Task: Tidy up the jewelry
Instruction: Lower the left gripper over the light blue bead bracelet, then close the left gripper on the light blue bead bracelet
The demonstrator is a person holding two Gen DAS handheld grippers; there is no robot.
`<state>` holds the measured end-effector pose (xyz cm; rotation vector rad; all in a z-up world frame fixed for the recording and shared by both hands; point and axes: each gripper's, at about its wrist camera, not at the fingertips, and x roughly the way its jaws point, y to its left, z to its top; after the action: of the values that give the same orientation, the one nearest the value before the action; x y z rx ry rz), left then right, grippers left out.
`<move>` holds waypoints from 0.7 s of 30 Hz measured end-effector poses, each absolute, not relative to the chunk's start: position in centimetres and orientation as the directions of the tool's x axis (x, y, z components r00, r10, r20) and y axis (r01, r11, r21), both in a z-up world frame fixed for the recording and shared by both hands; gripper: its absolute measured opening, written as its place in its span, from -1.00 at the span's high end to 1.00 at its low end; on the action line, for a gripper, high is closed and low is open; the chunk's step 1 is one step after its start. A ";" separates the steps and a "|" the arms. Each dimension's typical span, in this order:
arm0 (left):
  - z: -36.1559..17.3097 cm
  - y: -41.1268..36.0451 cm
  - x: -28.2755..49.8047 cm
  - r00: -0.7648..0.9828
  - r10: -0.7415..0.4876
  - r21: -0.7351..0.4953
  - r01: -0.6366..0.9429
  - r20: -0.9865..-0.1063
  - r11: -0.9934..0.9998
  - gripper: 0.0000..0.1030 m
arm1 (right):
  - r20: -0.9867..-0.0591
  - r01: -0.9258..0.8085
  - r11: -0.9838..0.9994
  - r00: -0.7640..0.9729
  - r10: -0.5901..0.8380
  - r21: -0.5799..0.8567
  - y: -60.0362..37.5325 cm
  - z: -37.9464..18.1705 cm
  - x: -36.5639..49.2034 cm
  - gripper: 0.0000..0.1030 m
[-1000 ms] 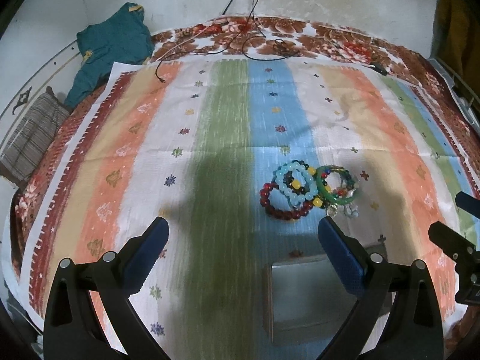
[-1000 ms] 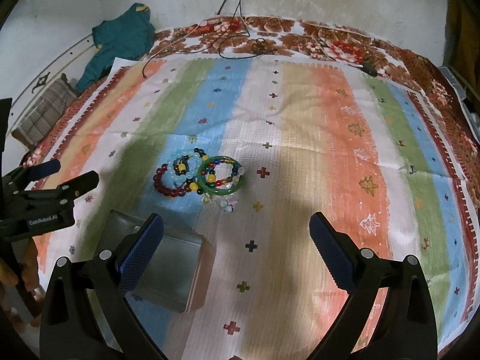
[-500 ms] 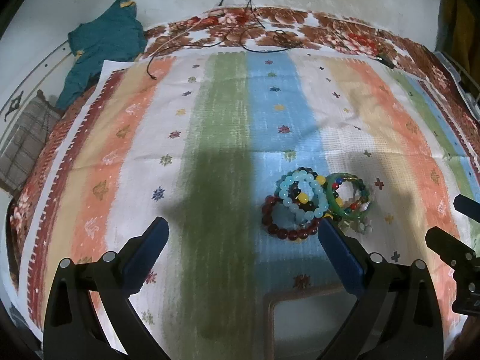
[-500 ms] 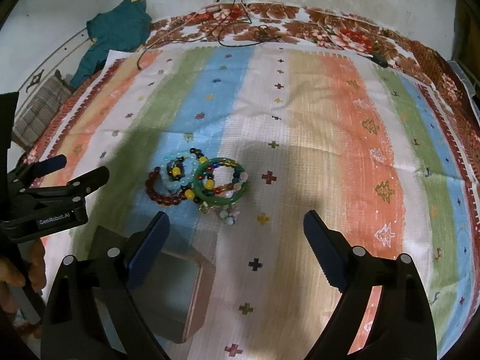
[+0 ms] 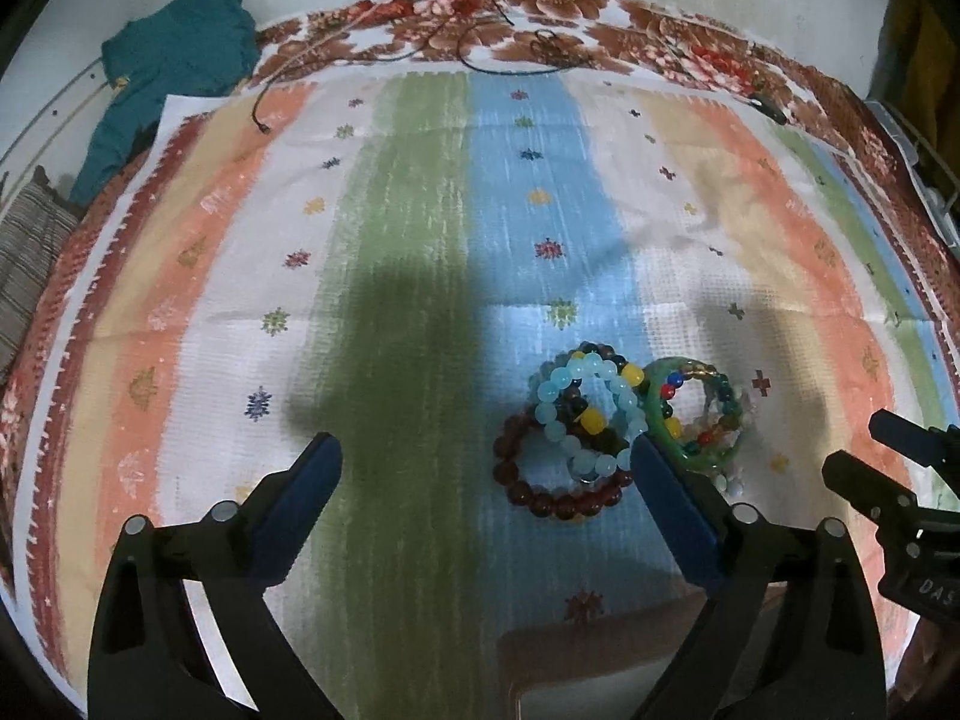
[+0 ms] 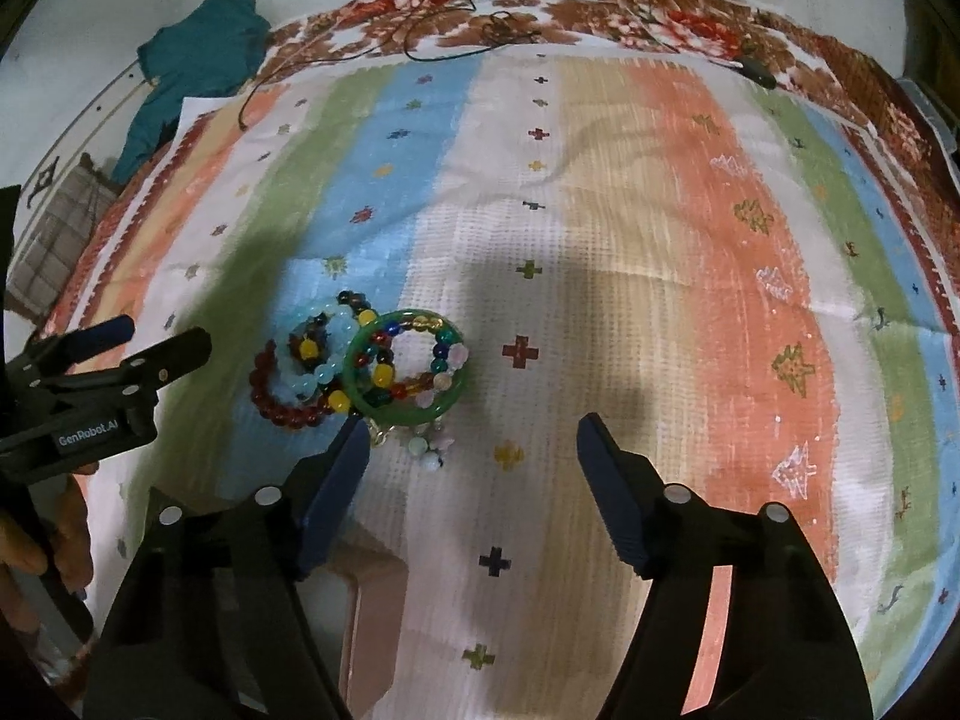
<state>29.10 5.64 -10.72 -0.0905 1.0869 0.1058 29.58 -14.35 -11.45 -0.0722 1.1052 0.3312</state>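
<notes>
A pile of bracelets lies on the striped cloth: a dark red bead bracelet [image 5: 558, 495], a light blue bead bracelet [image 5: 585, 396], a green bangle [image 5: 696, 450] and multicoloured beads. The pile also shows in the right wrist view, with the green bangle [image 6: 408, 408] nearest. My left gripper [image 5: 480, 456] is open and empty, its right finger just in front of the pile. My right gripper [image 6: 471, 426] is open and empty, its left finger close to the pile's near edge. A box [image 6: 366, 612] sits under the grippers, mostly hidden.
The striped cloth [image 5: 420, 240] covers a floral bedspread [image 5: 600, 30]. A teal garment [image 5: 174, 54] lies at the far left. Black cables [image 5: 480, 54] trail along the back edge. The right gripper shows at the right edge of the left wrist view [image 5: 888, 468].
Both grippers have moved forward and lower toward the bracelet pile. The box has slid out of sight beneath them. The right jaws have narrowed somewhat.
</notes>
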 end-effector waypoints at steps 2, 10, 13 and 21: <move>-11.2 5.7 29.5 0.452 0.037 -0.023 -0.126 -0.891 0.992 -0.77 | -0.888 -0.299 0.948 0.401 0.225 0.105 -14.2 -11.7 30.0 -0.34; -12.3 5.9 31.5 0.428 0.000 -0.050 -0.106 -0.904 0.993 -0.58 | -0.896 -0.301 0.947 0.382 0.225 0.110 -13.8 -12.9 31.6 -0.30; -13.0 5.6 32.3 0.418 0.008 -0.029 -0.084 -0.908 0.996 -0.46 | -0.901 -0.301 0.948 0.373 0.220 0.107 -13.7 -13.4 32.1 -0.23; -15.0 5.3 33.5 0.378 -0.004 -0.031 -0.064 -0.926 0.997 -0.12 | -0.913 -0.303 0.946 0.342 0.221 0.115 -13.1 -14.7 33.3 -0.09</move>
<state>33.52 5.28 -15.04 -0.0650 1.1823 0.0380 33.33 -13.15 -14.73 -0.0798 1.1735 0.3414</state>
